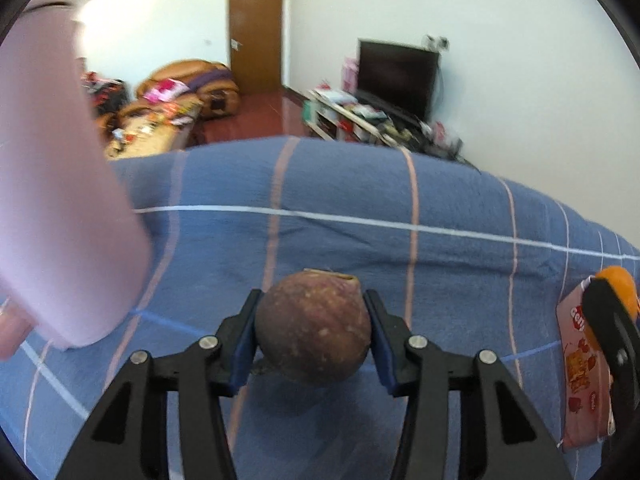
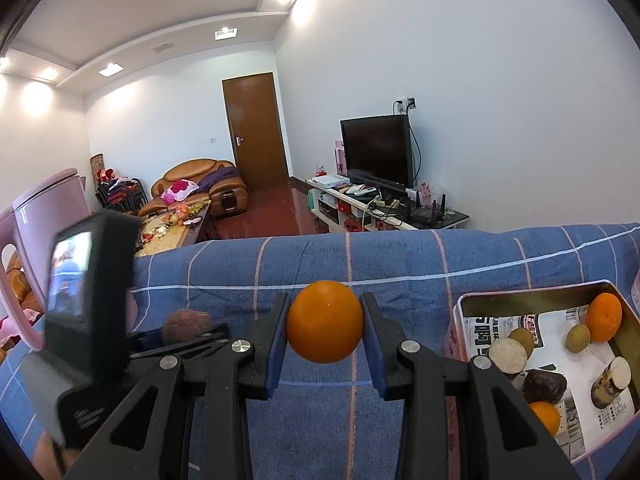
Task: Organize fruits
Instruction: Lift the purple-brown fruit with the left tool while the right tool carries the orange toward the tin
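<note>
Left gripper (image 1: 312, 328) apparently clamps the brown fruit (image 1: 314, 326), right gripper (image 2: 325, 328) grips the orange (image 2: 325, 322); carry both level to the tin (image 2: 520, 300).

We see a surface covered by a blue cloth (image 2: 400, 256) checked with thin white and pink lines. In the right wrist view, a pink-rimmed tin (image 2: 520, 294) lined with newspaper rests on it at 4 o'clock, and a pink pitcher (image 2: 36, 216) stands at 9 o'clock. In the left wrist view, the pitcher rises at 9 o'clock and the tin's printed side shows at 4 o'clock. We cannot tell what lies beneath the cloth.
</note>
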A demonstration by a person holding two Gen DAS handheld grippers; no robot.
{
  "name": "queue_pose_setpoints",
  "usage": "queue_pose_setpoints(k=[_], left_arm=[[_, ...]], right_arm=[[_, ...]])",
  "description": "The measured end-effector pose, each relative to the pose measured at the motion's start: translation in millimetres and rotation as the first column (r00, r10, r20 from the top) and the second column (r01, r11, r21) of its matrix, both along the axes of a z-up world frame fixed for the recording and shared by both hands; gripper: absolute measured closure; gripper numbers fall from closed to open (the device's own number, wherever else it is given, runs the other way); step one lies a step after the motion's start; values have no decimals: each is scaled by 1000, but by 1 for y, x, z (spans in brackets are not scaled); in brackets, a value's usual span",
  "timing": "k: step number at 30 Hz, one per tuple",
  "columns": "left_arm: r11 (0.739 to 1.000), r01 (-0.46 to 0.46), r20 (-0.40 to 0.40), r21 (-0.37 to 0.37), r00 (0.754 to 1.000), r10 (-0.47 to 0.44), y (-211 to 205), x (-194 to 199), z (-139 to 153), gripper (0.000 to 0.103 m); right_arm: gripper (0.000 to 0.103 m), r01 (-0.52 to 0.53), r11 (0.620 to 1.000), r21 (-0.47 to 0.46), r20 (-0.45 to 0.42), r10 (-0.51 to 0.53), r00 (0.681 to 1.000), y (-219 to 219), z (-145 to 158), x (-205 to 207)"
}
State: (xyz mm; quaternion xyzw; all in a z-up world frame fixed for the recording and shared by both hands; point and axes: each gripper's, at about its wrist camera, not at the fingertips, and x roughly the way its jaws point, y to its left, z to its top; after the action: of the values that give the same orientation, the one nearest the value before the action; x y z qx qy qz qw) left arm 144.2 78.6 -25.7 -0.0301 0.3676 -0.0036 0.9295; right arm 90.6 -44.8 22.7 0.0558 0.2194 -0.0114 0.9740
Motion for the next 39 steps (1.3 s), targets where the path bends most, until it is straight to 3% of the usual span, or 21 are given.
queue_pose_setpoints(k=[5, 12, 39], left_arm=[[997, -76, 88, 28, 993, 73, 12, -41, 8, 52], [993, -110, 139, 35, 985, 104, 20, -67, 10, 52], [990, -135, 197, 49, 973, 123, 6, -119, 17, 52]], right_arm=[[66, -5, 1000, -28, 36, 6, 999, 9, 1, -12], [66, -7, 995, -100, 82, 15, 997, 22, 5, -28], [66, 11, 996, -94, 84, -3, 996, 8, 6, -74]])
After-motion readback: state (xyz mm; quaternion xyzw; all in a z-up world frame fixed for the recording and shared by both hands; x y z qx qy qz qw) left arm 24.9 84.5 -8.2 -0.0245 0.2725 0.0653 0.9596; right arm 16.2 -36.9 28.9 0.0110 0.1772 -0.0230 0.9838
